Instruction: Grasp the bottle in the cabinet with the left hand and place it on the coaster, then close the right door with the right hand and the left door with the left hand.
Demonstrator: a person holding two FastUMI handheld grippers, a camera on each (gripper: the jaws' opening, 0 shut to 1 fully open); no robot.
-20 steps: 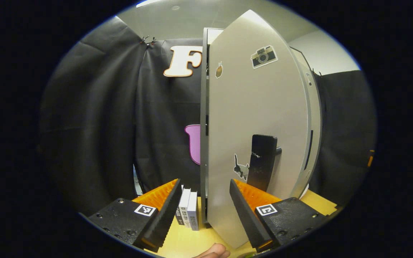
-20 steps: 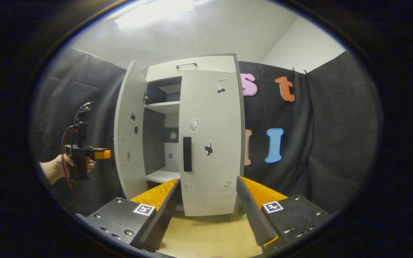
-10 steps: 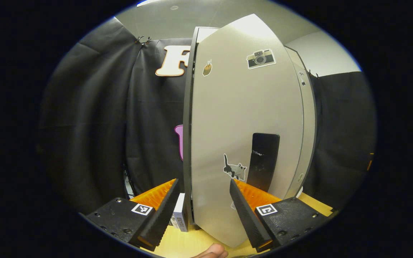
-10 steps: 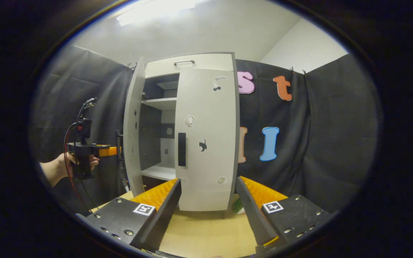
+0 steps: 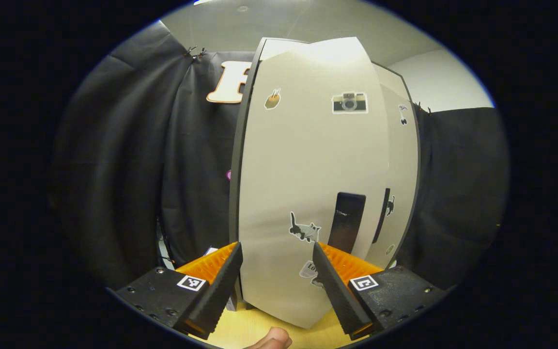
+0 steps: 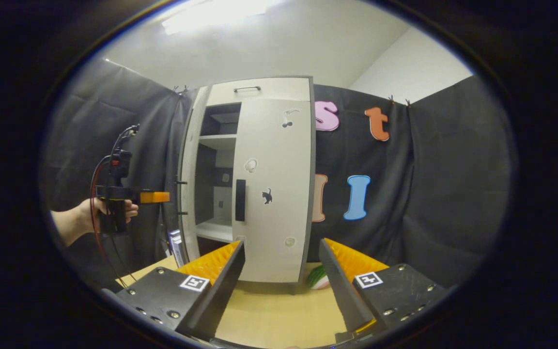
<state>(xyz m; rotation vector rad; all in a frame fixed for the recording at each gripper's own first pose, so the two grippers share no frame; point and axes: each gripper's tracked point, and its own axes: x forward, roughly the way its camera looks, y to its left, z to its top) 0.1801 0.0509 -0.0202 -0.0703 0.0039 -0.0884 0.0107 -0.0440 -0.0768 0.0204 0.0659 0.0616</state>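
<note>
Left door (image 5: 308, 194) stands just ahead of left tool (image 5: 277, 281) — fingers spread.

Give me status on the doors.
Both grippers open, empty. Right door shut; left door ajar, left gripper at its outer face. Nothing blocking the swing.

**No legible writing on the cabinet**

The left door (image 5: 308, 174) carries picture stickers: a camera sticker (image 5: 349, 103) and a cat sticker (image 5: 303, 229). A lower sticker (image 5: 309, 269) bears lettering too small to read.
</note>
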